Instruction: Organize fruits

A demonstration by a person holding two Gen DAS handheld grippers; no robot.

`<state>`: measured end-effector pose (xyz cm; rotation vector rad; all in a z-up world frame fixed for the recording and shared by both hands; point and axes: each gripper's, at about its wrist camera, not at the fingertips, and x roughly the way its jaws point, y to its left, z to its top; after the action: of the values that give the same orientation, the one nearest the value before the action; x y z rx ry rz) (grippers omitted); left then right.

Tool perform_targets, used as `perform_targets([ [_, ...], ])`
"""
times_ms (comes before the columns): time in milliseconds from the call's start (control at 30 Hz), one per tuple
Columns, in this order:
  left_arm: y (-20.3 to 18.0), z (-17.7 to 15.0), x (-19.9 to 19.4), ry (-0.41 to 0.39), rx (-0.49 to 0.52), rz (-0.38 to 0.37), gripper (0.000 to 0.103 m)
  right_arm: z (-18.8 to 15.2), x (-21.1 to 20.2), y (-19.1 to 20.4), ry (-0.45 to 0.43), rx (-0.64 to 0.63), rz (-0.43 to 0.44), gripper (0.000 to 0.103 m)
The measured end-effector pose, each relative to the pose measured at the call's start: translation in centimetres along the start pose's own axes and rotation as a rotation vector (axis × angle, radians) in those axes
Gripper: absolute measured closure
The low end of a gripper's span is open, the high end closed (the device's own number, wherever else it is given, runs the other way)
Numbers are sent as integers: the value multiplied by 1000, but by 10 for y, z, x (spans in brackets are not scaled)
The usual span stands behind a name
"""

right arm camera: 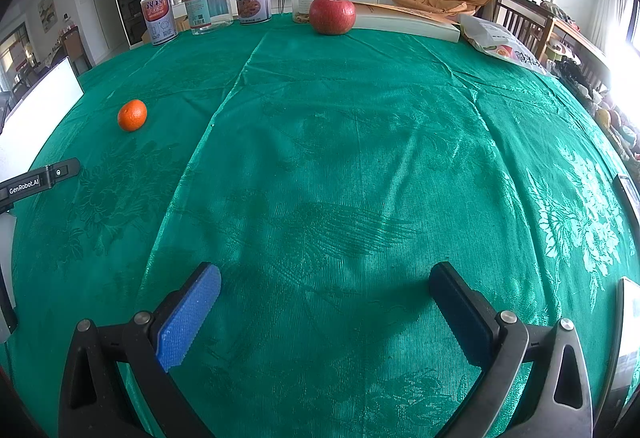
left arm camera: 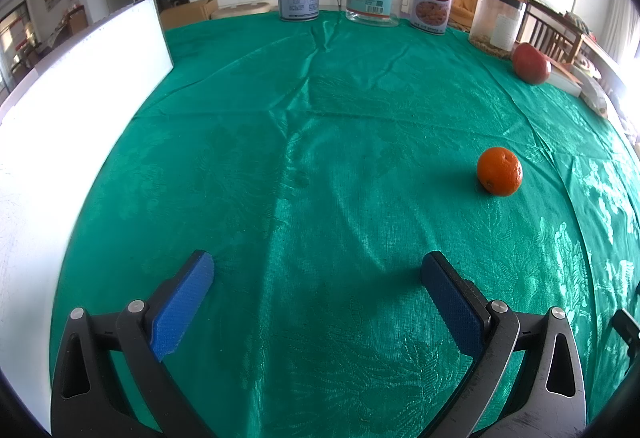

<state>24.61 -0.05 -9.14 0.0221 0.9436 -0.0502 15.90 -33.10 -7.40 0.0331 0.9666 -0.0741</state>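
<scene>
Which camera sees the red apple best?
The right wrist view: the apple sits whole near the top middle, its stem dimple visible, in front of a book. In the left wrist view it is small, at the far right edge.

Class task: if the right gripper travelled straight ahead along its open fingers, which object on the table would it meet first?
Nothing nearby: the right gripper faces bare green patterned tablecloth. The round red apple at the far edge sits closest to that line, though depth is uncertain. The small orange mandarin lies well off to the left.
</scene>
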Motion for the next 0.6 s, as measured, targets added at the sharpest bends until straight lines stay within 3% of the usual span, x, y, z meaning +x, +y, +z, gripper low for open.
perform_targets([
  [600, -3, 0, -1, 0, -9, 10, 0, 0, -1, 1, 10, -7, 2, 0],
])
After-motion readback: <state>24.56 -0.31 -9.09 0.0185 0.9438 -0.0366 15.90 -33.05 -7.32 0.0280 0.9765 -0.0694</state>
